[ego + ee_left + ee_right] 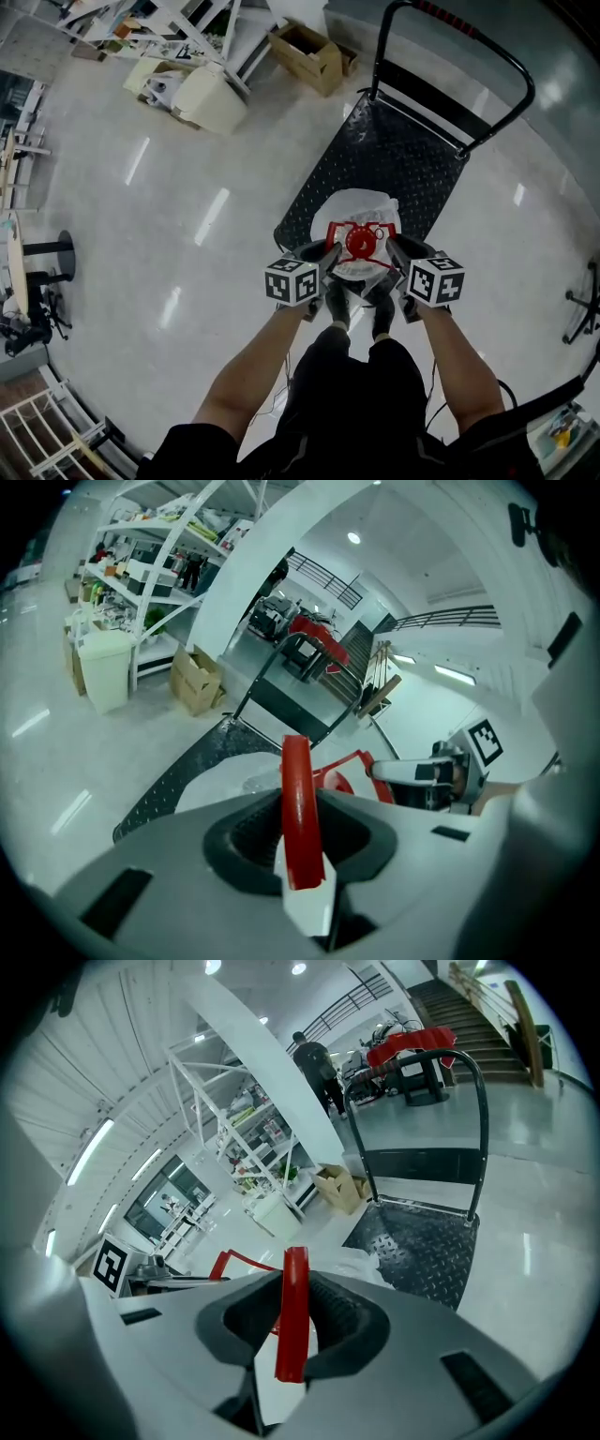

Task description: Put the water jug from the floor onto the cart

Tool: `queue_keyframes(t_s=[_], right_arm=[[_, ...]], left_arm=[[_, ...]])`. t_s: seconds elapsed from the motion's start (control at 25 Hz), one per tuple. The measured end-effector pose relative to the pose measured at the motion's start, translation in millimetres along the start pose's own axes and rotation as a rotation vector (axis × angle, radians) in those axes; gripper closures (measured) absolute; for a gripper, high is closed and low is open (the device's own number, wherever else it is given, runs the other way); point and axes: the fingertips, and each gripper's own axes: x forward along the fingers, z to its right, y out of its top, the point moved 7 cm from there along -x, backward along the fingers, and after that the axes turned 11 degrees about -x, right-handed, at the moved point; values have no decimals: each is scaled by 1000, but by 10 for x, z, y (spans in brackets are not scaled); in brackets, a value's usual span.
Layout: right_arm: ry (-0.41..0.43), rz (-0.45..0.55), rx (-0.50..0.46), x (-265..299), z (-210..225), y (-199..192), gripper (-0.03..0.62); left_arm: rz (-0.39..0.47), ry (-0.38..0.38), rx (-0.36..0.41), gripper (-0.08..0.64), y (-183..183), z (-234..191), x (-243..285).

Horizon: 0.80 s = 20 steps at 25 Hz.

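Head view: my left gripper (325,255) and right gripper (394,251) clamp the red handle (359,242) of the clear water jug (367,208), sharing its weight over the near end of the black steel cart (375,155).

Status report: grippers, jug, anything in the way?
Left gripper shut on red handle; right gripper likewise. Jug over near end of cart, touchdown unclear. Nothing else on cart deck.

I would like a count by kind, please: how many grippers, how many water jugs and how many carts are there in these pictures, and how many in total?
Grippers: 2, the left gripper and the right gripper, each shut on the jug's red handle
Water jug: 1
Cart: 1
Total: 4
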Motion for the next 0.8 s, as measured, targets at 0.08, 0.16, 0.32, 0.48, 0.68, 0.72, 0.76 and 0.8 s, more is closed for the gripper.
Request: queue_keyframes(t_s=[0.08, 0.16, 0.32, 0.48, 0.68, 0.72, 0.76, 0.8], right_arm=[[-3, -15, 10, 93, -13, -61, 506], [-5, -30, 23, 161, -41, -122, 506], [-16, -36, 48, 278, -14, -221, 506], [-26, -35, 60, 368, 45, -215, 506], [-48, -50, 87, 397, 99, -231, 506], [-48, -50, 99, 399, 96, -237, 506], [-50, -49, 104, 403, 96, -239, 506], [-56, -50, 96, 407, 103, -242, 506]], left_arm=[[-13, 16, -12, 482, -48, -101, 24], [-27, 36, -13, 482, -87, -170, 42], [-31, 48, -25, 482, -116, -308, 109], [-28, 45, -31, 482, -78, -461, 133], [-50, 84, 42, 476, -46, -547, 141], [-45, 98, 69, 472, -28, -547, 119], [-39, 113, 91, 470, -6, -555, 92], [-35, 128, 110, 459, 15, -567, 64]])
